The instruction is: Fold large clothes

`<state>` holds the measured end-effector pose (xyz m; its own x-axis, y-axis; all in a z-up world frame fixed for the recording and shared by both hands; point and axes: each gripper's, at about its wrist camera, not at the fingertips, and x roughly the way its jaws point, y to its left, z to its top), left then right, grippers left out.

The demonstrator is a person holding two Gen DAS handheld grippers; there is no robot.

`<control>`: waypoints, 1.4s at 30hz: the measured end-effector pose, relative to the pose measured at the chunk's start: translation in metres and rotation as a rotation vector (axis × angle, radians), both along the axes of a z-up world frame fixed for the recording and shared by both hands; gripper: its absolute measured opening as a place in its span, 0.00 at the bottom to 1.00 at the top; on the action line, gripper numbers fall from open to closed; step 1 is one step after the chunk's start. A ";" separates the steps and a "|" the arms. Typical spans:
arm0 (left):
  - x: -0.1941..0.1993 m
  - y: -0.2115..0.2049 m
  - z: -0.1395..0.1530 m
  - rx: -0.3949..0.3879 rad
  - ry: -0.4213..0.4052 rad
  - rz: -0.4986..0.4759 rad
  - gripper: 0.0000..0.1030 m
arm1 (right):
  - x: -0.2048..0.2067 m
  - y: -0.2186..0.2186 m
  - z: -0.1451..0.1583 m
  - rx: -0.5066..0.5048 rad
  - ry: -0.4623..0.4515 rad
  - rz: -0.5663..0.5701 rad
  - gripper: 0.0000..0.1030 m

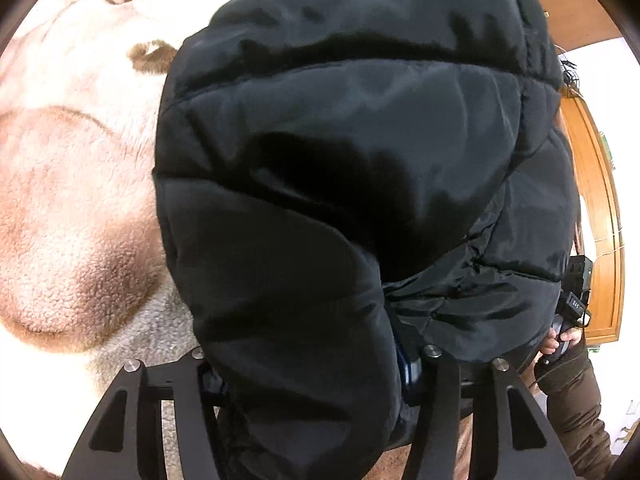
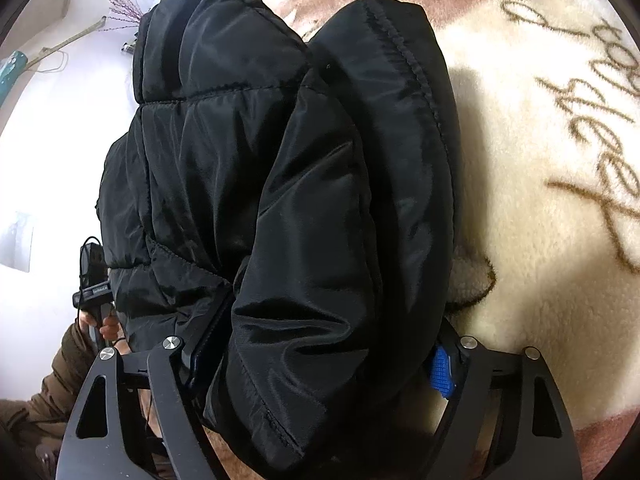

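Note:
A black puffer jacket [image 1: 352,152] fills most of the left wrist view, bunched in thick quilted folds over a fleece blanket. My left gripper [image 1: 308,372] is shut on a thick fold of it; a blue pad [image 1: 408,368] presses into the fabric. In the right wrist view the jacket [image 2: 248,168] bulges up between the fingers of my right gripper [image 2: 320,360], which is shut on a padded roll with a stitched hem. Its right blue pad [image 2: 440,372] shows beside the fabric. Each view shows the other gripper at the jacket's far edge, held by a hand [image 1: 560,340].
A cream and pinkish-brown fleece blanket [image 2: 540,200] with brown script lies under the jacket. A person's brown sleeve [image 2: 52,392] is at lower left. A wooden frame [image 1: 600,216] and a white wall stand beyond the jacket.

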<state>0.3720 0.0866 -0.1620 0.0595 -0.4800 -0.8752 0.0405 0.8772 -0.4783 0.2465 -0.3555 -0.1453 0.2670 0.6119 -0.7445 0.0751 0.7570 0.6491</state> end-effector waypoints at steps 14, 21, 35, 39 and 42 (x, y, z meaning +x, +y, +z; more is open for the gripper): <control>-0.008 0.019 -0.016 -0.077 -0.018 0.081 0.50 | -0.010 0.012 0.022 -0.019 -0.071 0.014 0.50; 0.003 0.034 -0.029 -0.128 0.025 0.032 0.55 | -0.007 0.012 0.007 0.013 -0.085 0.043 0.48; 0.004 0.030 -0.029 -0.175 0.048 0.032 0.42 | 0.003 -0.010 -0.014 0.004 -0.067 0.001 0.47; -0.001 0.030 -0.012 -0.135 -0.002 0.038 0.38 | -0.005 -0.005 -0.004 -0.016 -0.098 -0.023 0.42; -0.007 0.029 0.005 -0.130 -0.048 0.039 0.37 | -0.008 -0.001 0.011 -0.039 -0.131 -0.025 0.40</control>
